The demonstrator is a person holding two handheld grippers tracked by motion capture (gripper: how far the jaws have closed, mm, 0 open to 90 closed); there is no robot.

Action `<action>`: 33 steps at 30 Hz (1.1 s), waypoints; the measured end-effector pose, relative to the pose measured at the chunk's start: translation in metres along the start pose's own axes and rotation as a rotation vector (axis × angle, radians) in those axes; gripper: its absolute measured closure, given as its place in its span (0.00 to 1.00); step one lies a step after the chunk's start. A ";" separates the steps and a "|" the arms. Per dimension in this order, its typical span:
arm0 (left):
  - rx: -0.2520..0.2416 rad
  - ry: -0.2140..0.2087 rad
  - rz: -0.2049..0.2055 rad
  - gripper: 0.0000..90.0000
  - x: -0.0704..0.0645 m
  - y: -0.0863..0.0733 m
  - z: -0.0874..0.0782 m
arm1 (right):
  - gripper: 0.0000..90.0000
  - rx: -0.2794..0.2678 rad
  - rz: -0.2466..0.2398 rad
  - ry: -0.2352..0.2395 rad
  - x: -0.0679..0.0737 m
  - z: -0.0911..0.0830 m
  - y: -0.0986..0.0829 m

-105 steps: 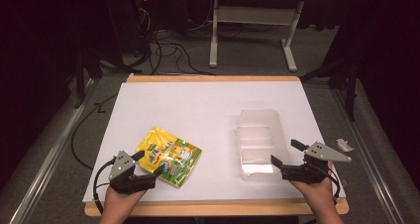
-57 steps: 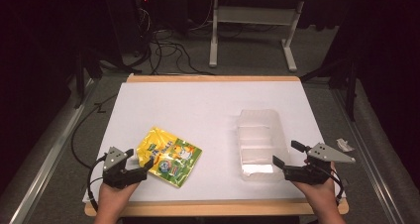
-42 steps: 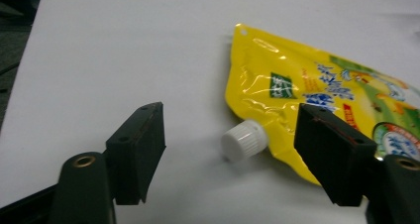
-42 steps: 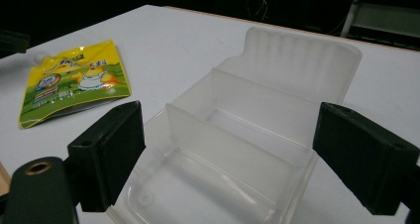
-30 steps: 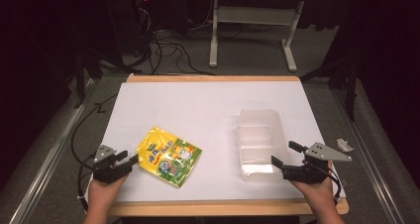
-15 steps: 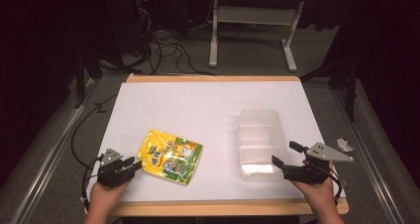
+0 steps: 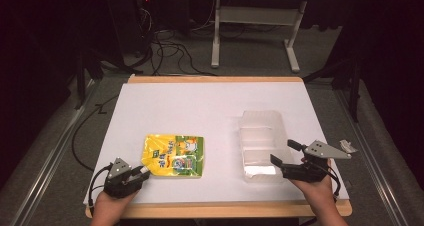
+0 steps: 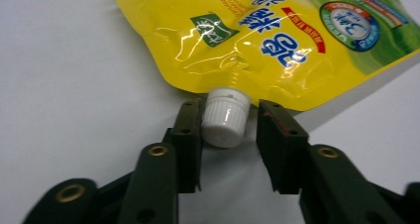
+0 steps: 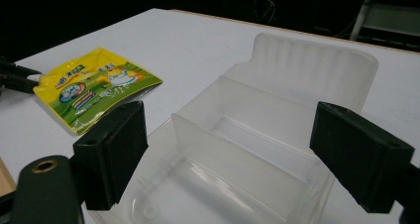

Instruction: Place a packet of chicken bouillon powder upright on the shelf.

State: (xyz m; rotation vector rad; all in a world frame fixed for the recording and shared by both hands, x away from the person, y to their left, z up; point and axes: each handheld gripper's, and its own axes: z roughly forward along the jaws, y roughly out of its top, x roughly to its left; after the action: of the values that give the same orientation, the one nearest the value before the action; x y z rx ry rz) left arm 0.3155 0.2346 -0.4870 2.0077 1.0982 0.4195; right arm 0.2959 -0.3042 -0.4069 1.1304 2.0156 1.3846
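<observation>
Yellow spouted pouch (image 7: 173, 155), flat, white ribbed cap (image 8: 225, 116).

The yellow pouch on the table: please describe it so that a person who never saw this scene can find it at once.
On the white table, look at the near left part, left of the clear plastic tray. The yellow pouch lies flat there, printed with green areas and blue writing. Its white ribbed cap sits between the open jaws of the left gripper, and it is the table's one colourful thing.

One yellow spouted pouch (image 7: 174, 155) with one white cap (image 8: 225, 116); one clear divided tray (image 7: 262, 143); two grippers, left (image 7: 140, 171) and right (image 7: 288, 152); one white table (image 7: 200, 106).
</observation>
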 end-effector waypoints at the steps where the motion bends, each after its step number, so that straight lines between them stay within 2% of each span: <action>1: -0.002 -0.006 -0.006 0.74 0.001 0.000 0.000 | 0.17 0.004 0.002 0.002 0.000 0.001 0.000; 4: -0.010 -0.056 -0.005 0.76 0.003 -0.001 -0.002 | 0.17 0.005 0.002 0.003 0.001 0.001 0.000; 9: -0.066 -0.074 -0.031 0.78 0.003 0.003 -0.008 | 0.17 0.000 0.008 0.000 -0.001 0.000 0.000; 17: -0.107 -0.074 -0.046 0.78 0.002 0.008 -0.014 | 0.17 -0.001 0.016 -0.003 -0.001 -0.001 -0.001; 18: -0.129 -0.076 -0.057 0.78 0.001 0.011 -0.016 | 0.17 -0.001 0.012 -0.002 -0.001 -0.001 -0.001; 23: -0.179 -0.075 -0.084 0.79 -0.003 0.017 -0.022 | 0.17 0.000 0.017 -0.013 -0.001 -0.001 -0.001; 33: -0.242 -0.072 -0.115 0.79 -0.008 0.026 -0.027 | 0.17 -0.001 0.014 -0.029 0.000 -0.004 -0.002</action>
State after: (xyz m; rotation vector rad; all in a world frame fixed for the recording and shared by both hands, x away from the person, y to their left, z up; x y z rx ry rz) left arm 0.3084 0.2333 -0.4493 1.7266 1.0598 0.3968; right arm 0.2924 -0.3068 -0.4077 1.1596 1.9907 1.3680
